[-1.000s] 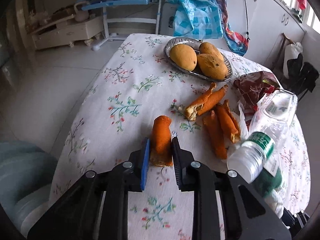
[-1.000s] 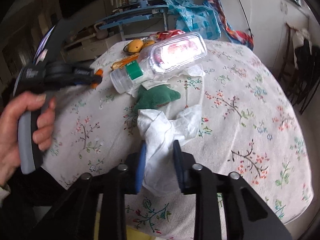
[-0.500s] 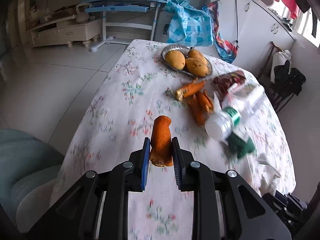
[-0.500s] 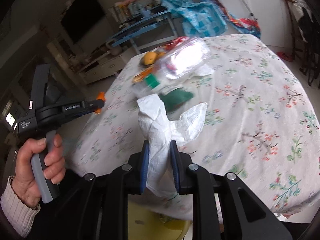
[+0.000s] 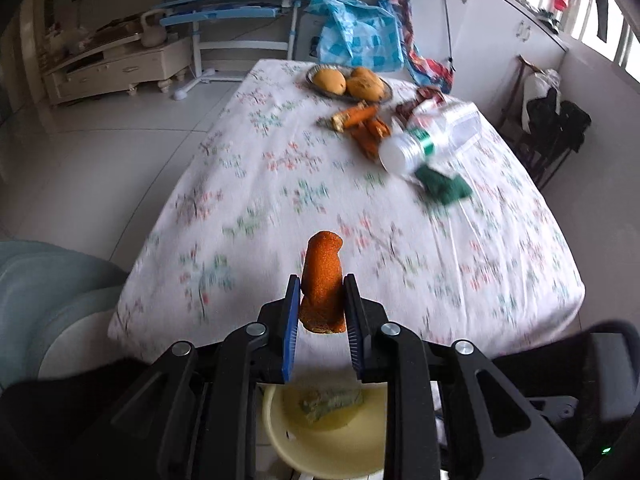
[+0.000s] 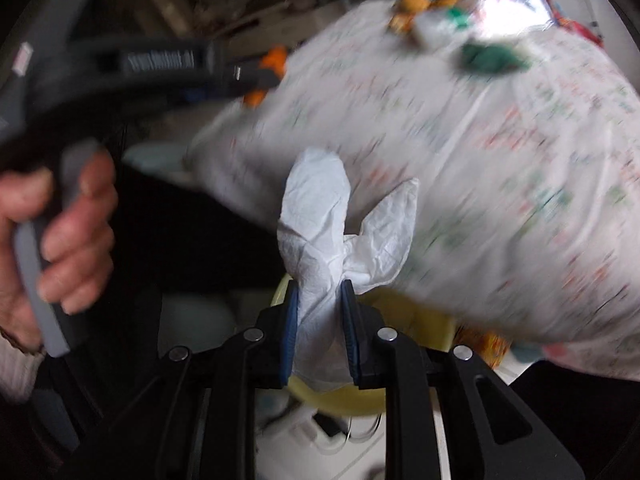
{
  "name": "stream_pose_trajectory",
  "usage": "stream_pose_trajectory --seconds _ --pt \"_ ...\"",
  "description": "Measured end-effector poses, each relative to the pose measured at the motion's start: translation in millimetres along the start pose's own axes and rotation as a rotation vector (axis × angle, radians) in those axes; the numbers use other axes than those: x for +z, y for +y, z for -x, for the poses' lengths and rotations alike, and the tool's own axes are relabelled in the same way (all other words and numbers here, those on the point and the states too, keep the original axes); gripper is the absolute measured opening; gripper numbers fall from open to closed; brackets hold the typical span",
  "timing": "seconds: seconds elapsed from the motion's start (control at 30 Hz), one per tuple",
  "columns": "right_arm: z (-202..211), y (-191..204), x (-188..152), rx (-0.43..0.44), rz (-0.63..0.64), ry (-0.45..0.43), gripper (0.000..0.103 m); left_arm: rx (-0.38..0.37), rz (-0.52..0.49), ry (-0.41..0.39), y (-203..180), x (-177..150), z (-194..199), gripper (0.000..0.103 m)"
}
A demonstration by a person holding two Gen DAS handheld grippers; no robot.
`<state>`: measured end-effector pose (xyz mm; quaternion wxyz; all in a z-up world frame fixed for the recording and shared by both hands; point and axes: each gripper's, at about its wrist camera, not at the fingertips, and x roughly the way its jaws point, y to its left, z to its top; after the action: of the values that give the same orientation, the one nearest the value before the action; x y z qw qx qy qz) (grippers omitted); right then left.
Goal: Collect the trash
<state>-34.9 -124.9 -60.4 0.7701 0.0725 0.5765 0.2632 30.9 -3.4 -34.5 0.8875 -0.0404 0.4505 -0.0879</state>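
Desk (image 5: 280, 184) with its flowery cloth now fills the top and middle of both views, farther off than a moment ago. Bowl (image 5: 328, 440), yellow, has come into view at the bottom. Left tool (image 5: 322, 316) pinches an orange peel (image 5: 322, 280). Right tool (image 6: 320, 316) pinches a white tissue (image 6: 316, 240), its jaws opening a little. Both bits of trash look ready to drop in.

Crinkled white paper tissue (image 6: 316, 236), rough orange peel (image 5: 322, 280)
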Motion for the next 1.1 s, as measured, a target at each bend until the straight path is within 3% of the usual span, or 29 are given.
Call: stream_pose_trajectory --seconds 0.03,0.1,0.17,0.4,0.5,0.57,0.67,1.1 --pt "-3.3 1.3 -1.5 -0.010 0.008 0.017 0.025 -0.006 -0.007 0.014 -1.6 -7.6 2.5 0.021" --pt "-6.0 0.5 -3.4 -0.031 0.006 0.034 0.039 -0.004 -0.019 0.030 -4.2 -18.9 5.7 0.021" --pt "0.6 -3.9 -3.0 -0.058 -0.013 0.004 0.048 -0.007 -0.032 0.056 -6.9 -30.8 8.4 0.021" --pt "47.2 -32.7 0.9 -0.157 -0.138 -0.238 0.067 -0.010 -0.130 0.173 -29.4 -67.8 4.5 0.021" --pt "55.7 -36.7 -0.5 -0.175 -0.154 -0.306 0.069 0.027 -0.185 0.211 -38.2 -74.6 -4.6 0.040" --pt "55.0 -35.4 0.0 -0.187 -0.155 -0.330 0.073 0.055 -0.207 0.178 -42.4 -74.5 -1.3 0.064" --pt "57.1 -38.4 0.0 -0.193 -0.159 -0.346 0.074 0.080 -0.225 0.105 -46.4 -72.4 8.0 0.077" --pt "60.8 -38.6 -3.6 -0.210 -0.183 -0.387 0.080 0.093 -0.224 -0.005 -49.0 -61.0 22.4 0.087"
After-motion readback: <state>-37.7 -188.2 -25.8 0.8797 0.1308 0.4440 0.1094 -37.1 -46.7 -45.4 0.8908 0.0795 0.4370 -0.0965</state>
